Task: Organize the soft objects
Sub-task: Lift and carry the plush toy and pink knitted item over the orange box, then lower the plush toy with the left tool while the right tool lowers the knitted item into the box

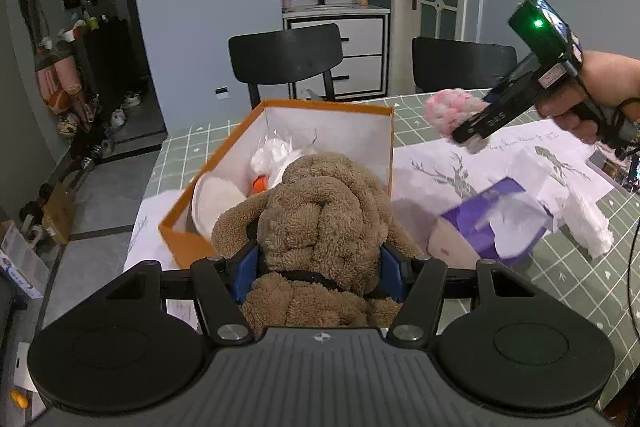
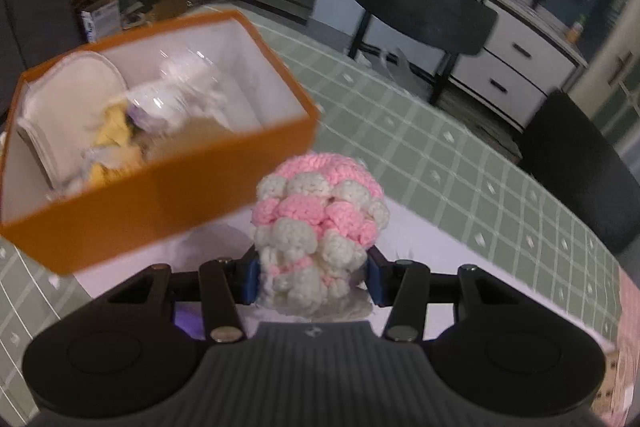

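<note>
A brown plush toy sits squeezed between the blue pads of my left gripper, held up in front of the orange box. The box has white inner walls and holds a cream pad, a white item in clear wrap and something orange. My right gripper is shut on a pink and white crocheted ball. That ball also shows in the left wrist view, carried above the table to the right of the box. From the right wrist, the orange box lies up and to the left.
A green checked tablecloth covers the table, with white printed paper sheets on it. A purple tissue box and a white foam piece lie right of the box. Two black chairs stand behind the table.
</note>
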`<action>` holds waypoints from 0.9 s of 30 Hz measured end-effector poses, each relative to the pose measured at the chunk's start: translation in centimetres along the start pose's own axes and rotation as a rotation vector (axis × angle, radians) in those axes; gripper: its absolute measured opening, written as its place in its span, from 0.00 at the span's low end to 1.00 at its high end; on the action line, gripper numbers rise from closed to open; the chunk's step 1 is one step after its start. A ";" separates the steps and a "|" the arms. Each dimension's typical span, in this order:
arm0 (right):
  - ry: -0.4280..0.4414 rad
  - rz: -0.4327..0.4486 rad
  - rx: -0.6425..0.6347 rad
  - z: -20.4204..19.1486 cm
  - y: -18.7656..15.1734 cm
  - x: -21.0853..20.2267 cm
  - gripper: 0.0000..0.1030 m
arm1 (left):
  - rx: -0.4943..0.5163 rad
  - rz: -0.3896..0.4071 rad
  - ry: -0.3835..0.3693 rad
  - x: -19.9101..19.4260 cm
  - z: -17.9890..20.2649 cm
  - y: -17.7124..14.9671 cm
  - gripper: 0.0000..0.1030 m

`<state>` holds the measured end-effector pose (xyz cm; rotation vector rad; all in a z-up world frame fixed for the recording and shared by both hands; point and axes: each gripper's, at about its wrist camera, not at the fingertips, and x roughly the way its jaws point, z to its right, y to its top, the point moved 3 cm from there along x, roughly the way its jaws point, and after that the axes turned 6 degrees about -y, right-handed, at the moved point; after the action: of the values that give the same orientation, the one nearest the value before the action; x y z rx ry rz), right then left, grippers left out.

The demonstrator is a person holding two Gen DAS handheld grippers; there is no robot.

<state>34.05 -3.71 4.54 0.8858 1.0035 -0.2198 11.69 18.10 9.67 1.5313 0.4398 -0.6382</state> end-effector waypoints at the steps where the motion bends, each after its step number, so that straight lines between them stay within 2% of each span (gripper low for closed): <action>1: 0.007 0.007 -0.007 -0.4 0.7 0.0 0.48 | 0.003 -0.002 -0.002 0.3 -0.2 0.5 0.68; 6: 0.035 0.032 -0.049 -2.9 4.1 0.4 0.48 | 0.027 -0.018 0.003 2.4 -0.8 3.0 0.68; 12: 0.058 0.068 -0.094 -5.5 7.5 0.6 0.49 | -0.025 -0.034 -0.019 5.6 -2.0 5.1 0.68; 19: 0.058 0.091 -0.130 -7.5 10.1 2.0 0.49 | -0.058 -0.106 -0.029 10.5 -1.9 5.5 0.68; 27: 0.054 0.056 -0.134 -8.8 10.8 5.5 0.52 | -0.071 -0.151 -0.011 13.8 -2.1 5.0 0.68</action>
<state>37.28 10.92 3.94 0.7999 1.0304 -0.0807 25.70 18.40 4.75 1.4354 0.5681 -0.7403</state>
